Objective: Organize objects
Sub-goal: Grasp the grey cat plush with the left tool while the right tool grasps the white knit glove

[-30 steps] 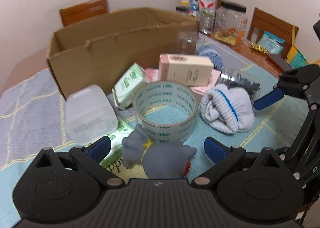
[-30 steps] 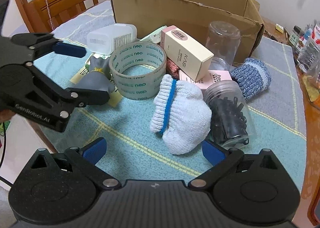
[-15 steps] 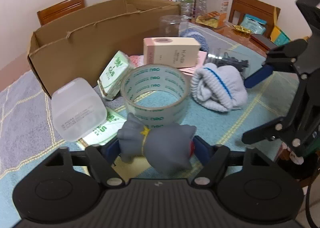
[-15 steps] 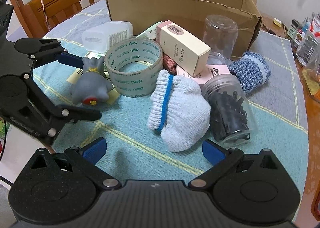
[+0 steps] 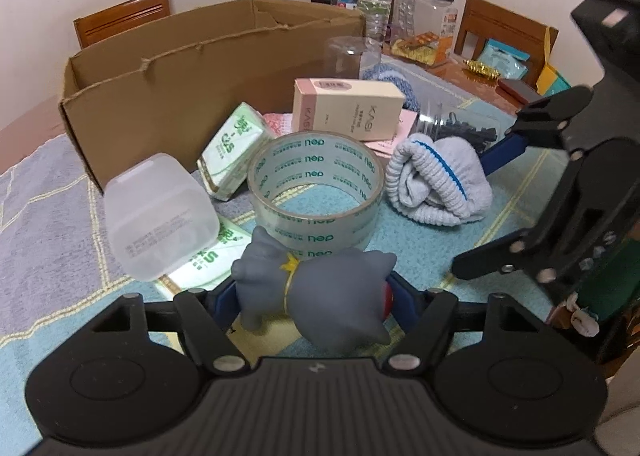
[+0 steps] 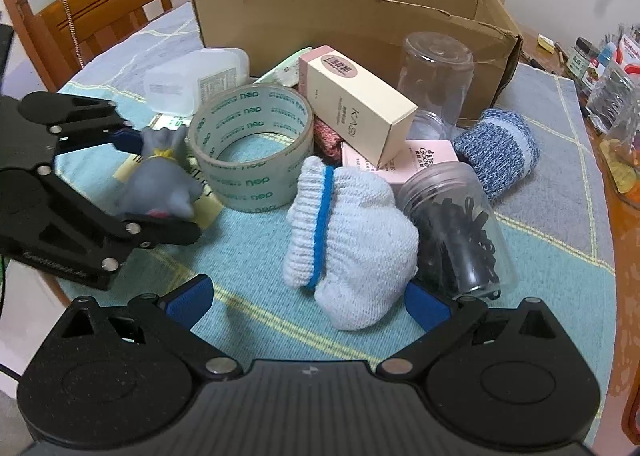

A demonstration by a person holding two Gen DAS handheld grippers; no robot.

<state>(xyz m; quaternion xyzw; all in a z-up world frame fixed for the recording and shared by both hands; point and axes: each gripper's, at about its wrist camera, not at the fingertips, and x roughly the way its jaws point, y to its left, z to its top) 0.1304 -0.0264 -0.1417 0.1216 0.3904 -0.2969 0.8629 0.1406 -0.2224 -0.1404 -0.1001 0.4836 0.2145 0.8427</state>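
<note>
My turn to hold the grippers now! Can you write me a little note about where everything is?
Left hand-held gripper: jaws closing on the grey toy, which sits between its pads.
Right hand-held gripper: open, holding nothing, hovering at the white sock bundle.
On the cloth: tape roll, pink-topped box, jar of black hair ties, blue sock roll.
Done: nothing can be seen inside the cardboard box yet.
Left: probably put the toy in, then the rest.

Grey toy [image 6: 160, 184] between left tongs [image 6: 156, 180]
</note>
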